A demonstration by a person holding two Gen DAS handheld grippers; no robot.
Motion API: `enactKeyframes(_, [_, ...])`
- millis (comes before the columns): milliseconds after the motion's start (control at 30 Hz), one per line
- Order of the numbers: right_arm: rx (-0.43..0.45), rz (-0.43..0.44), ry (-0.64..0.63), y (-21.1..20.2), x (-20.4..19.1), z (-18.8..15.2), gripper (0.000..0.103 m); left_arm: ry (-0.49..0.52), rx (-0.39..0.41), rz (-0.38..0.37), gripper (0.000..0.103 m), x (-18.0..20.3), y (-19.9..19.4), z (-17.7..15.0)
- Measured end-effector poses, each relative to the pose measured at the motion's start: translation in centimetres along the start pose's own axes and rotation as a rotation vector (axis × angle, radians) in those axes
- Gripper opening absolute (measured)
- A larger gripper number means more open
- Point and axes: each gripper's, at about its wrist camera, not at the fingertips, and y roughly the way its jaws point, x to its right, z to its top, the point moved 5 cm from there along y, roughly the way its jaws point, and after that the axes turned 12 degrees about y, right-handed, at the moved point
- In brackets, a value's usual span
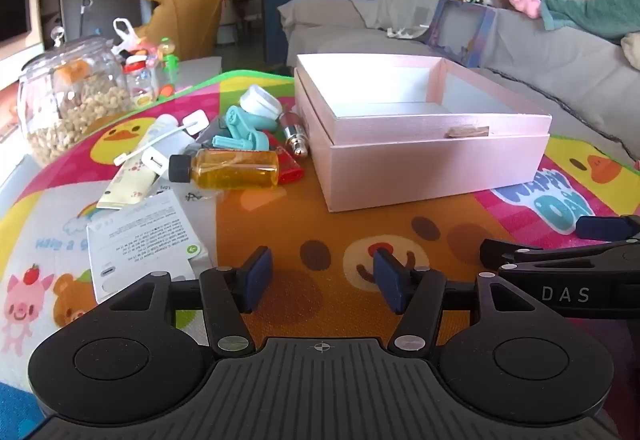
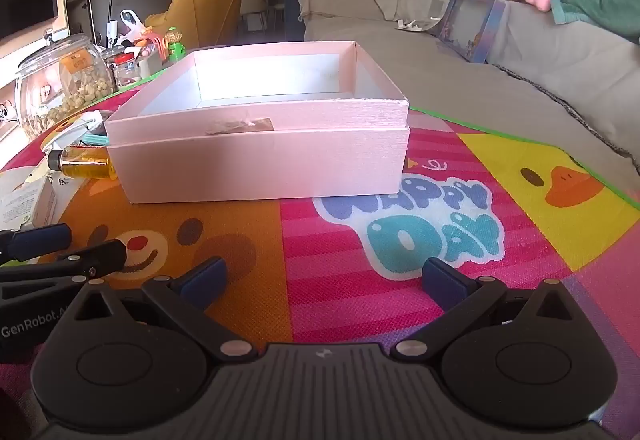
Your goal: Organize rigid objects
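The left claw (image 1: 322, 280) is released and empty; the amber bottle (image 1: 228, 169) lies upper left of it, long axis sideways. The right claw (image 2: 325, 282), also released, faces the pink box (image 2: 260, 164).

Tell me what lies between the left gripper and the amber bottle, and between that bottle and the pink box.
Nothing visible blocks either path. Only bare mat separates the left gripper from the amber bottle. The bottle lies just left of the pink box, whose top is open; a red item sits behind the bottle's base.
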Motion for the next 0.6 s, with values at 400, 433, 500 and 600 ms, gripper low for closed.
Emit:
enactKeyframes(400, [0.007, 0.003, 0.002, -0.03, -0.07, 0.01, 0.103, 0.036, -0.003, 0.027, 0.062, -0.03, 0.05, -0.01])
enactKeyframes(433, [0.008, 0.003, 0.001, -0.08, -0.12, -0.02, 0.103, 0.034, -0.003, 0.025, 0.062, -0.07, 0.06, 0.0])
enactKeyframes(500, [0.009, 0.004, 0.003, -0.24, -0.17, -0.11, 0.103, 0.032, -0.004, 0.023, 0.062, 0.03, 0.08, -0.02])
enactKeyframes(600, [0.009, 0.009, 0.008, -0.47, -0.22, -0.23, 0.103, 0.03, -0.001, 0.023, 0.062, -0.01, 0.05, -0.04])
